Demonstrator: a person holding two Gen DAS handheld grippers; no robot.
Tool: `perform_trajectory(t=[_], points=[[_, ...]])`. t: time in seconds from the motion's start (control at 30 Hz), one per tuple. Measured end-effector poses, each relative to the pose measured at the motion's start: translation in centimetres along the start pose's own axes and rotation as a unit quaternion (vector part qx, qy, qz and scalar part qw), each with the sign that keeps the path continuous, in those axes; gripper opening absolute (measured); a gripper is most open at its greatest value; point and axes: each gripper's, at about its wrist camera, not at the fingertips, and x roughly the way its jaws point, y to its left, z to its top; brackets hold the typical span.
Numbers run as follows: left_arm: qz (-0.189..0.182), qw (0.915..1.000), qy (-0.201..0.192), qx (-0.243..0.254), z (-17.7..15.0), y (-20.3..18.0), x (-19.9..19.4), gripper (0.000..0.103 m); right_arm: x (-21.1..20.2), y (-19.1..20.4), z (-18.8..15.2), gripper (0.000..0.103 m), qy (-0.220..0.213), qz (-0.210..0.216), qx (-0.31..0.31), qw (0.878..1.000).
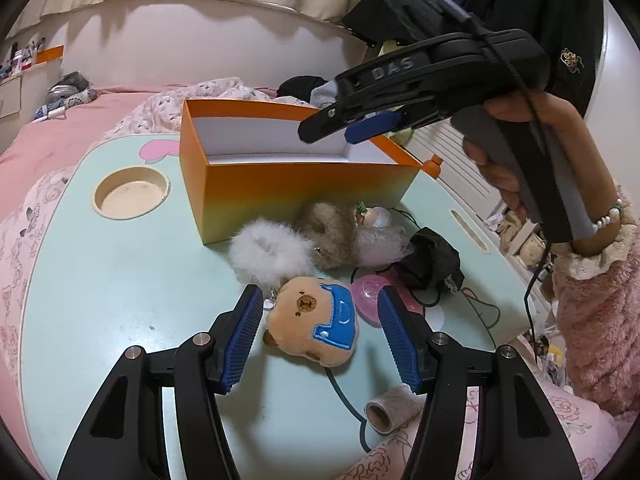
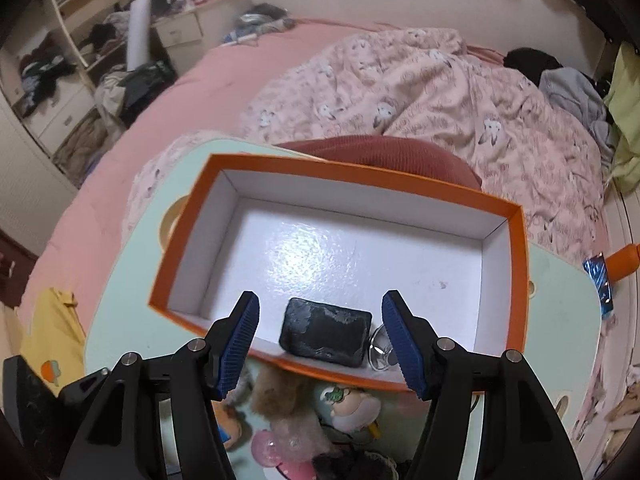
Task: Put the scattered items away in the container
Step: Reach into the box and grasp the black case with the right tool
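left tongs (image 1: 320,320): apart, bear toy (image 1: 316,322) between | right tongs (image 2: 320,336): apart above box (image 2: 516,280), black case (image 2: 325,332) between

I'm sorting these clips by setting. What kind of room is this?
Most likely a bedroom: a small lap table holding the orange box sits on a bed with a pink sheet and rumpled printed duvet, with cluttered shelves nearby.

A: My left wrist view looks low and forward across the table (image 1: 120,280), close to the toys, toward the orange box (image 1: 296,188).

B: My right one looks down into the same box (image 2: 516,280) from above, near it.
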Motion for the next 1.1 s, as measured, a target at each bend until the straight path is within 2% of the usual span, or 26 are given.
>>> perform_trajectory(t=[0.33, 0.47, 0.6, 0.77, 0.8, 1.03, 1.1], points=[[-0.001, 1.0000, 0.003, 0.001, -0.2, -0.3, 0.3, 0.060, 0.8, -1.0, 0.0, 0.064, 0.026, -0.007, 0.008, 1.000], [-0.002, 1.0000, 0.003, 0.002, -0.2, -0.3, 0.2, 0.060, 1.5, -2.1, 1.2, 0.064, 0.086, -0.012, 0.020, 0.996], [-0.003, 1.0000, 0.003, 0.002, -0.2, -0.1, 0.3, 0.060, 3.2, -3.4, 2.2, 0.065, 0.160, -0.004, 0.044, 0.986], [-0.001, 1.0000, 0.003, -0.001, -0.1, 0.1, 0.3, 0.060, 5.3, -3.6, 2.5, 0.065, 0.215, 0.012, 0.061, 0.975], [-0.001, 1.0000, 0.003, -0.002, -0.1, 0.1, 0.2, 0.060, 5.6, -3.6, 2.5, 0.068, 0.223, 0.019, 0.065, 0.973], [-0.003, 1.0000, 0.000, -0.004, 0.0, 0.0, 0.1, 0.060, 7.5, -3.4, 1.9, 0.071, 0.246, 0.089, 0.092, 0.961], [-0.002, 1.0000, 0.002, -0.003, -0.1, 0.1, 0.1, 0.060, 7.4, -3.1, 1.9, 0.066, 0.233, 0.076, 0.081, 0.966]])
